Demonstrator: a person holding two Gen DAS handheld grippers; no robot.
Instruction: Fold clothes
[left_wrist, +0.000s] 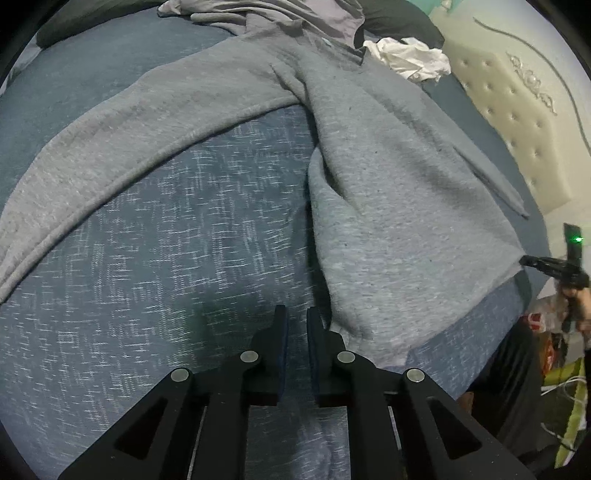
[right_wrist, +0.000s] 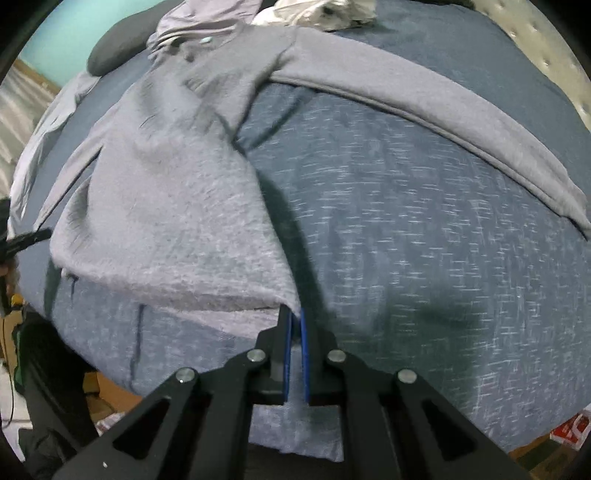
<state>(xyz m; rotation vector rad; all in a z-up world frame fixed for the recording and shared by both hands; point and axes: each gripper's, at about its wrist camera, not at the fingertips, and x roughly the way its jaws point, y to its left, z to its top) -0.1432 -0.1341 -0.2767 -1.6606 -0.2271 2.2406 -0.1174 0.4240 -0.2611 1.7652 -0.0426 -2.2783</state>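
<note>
A grey sweatshirt (left_wrist: 388, 184) lies front-down on the blue speckled bed cover (left_wrist: 166, 258), one sleeve (left_wrist: 110, 147) stretched out to the left. My left gripper (left_wrist: 297, 321) hovers just left of the near hem corner (left_wrist: 351, 328), open by a narrow gap with only bed cover showing between the fingers. In the right wrist view the sweatshirt (right_wrist: 166, 203) spreads to the left, its other sleeve (right_wrist: 443, 110) arcing right. My right gripper (right_wrist: 296, 317) is shut on the opposite hem corner, and cloth hangs below the fingers. Each gripper appears small at the other view's edge: right gripper (left_wrist: 546, 266), left gripper (right_wrist: 26, 238).
A crumpled white garment (left_wrist: 410, 59), a lilac garment (left_wrist: 295, 14) and a dark pillow (left_wrist: 399, 22) lie at the far end of the bed. A cream tufted headboard (left_wrist: 517, 122) runs along the right. Beyond the bed's near edge is floor clutter (left_wrist: 554, 354) and a red box (right_wrist: 569, 428).
</note>
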